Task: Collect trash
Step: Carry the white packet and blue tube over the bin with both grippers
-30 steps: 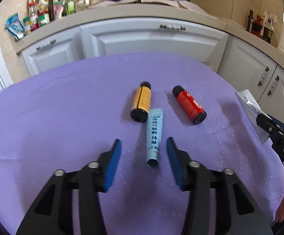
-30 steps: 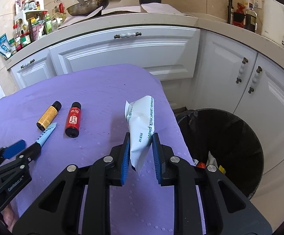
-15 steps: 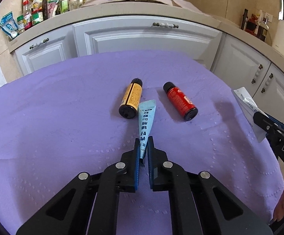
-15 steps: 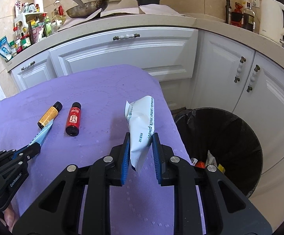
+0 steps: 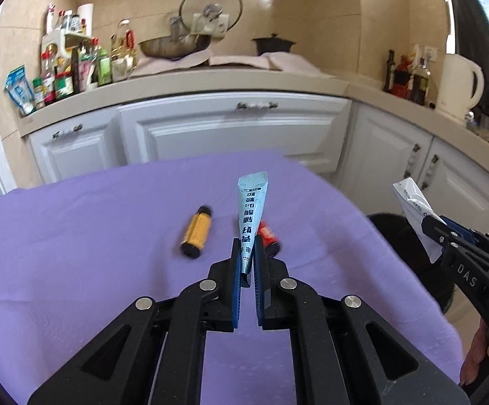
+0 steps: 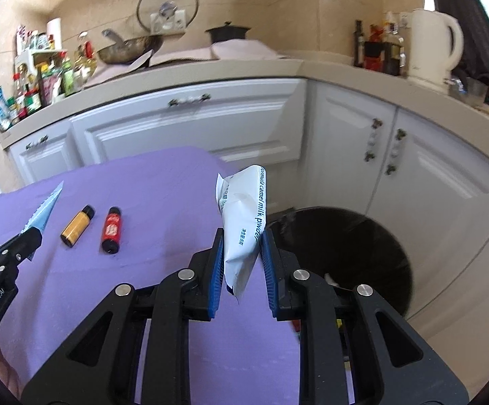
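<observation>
There are two grippers, the left gripper [image 5: 247, 263] and the right gripper [image 6: 242, 263], two sachets, one blue sachet [image 5: 251, 212] and one white sachet [image 6: 242, 222], two small bottles, one yellow bottle [image 6: 77, 226] and one red bottle [image 6: 111, 229], one table [image 6: 163, 202] and one black bin [image 6: 345, 249].

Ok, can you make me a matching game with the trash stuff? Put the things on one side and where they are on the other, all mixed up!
Things:
1. blue sachet
2. white milk powder packet
3. yellow bottle
4. bin

Places:
A. lying on the purple cloth
B. on the floor beside the table
C. pinched in the left gripper
D. pinched in the right gripper

Pairs: 1-C, 2-D, 3-A, 4-B
</observation>
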A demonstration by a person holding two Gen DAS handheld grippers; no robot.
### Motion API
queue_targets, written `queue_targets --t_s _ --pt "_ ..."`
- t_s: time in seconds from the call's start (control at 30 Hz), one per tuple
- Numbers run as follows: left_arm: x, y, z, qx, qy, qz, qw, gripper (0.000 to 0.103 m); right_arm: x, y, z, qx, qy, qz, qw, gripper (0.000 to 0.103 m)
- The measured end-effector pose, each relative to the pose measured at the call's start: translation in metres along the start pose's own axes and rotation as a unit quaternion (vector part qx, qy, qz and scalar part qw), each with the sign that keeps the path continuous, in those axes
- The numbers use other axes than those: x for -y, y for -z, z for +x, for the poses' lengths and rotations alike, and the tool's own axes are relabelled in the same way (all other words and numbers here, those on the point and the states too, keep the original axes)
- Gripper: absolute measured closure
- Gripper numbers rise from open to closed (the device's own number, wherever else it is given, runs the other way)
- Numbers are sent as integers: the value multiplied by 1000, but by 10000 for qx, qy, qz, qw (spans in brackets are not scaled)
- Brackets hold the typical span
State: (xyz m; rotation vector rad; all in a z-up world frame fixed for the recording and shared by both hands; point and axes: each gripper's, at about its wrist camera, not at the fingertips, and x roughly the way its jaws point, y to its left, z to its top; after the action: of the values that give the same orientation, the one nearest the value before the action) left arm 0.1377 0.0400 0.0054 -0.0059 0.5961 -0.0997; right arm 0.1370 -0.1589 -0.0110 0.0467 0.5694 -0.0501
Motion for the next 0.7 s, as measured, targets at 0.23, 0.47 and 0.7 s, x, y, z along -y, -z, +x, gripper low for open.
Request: queue_targets --t_s 0.23,0.47,0.7 --pt "33 -13 -5 262 332 146 9990 96 30 -3 -16 182 379 161 9990 82" --pt "76 -18 -4 394 647 439 9962 96 59 -3 -25 295 632 315 9971 82" --pt "109 -19 5 392 781 639 9941 96 84 -1 -23 330 794 434 9954 82"
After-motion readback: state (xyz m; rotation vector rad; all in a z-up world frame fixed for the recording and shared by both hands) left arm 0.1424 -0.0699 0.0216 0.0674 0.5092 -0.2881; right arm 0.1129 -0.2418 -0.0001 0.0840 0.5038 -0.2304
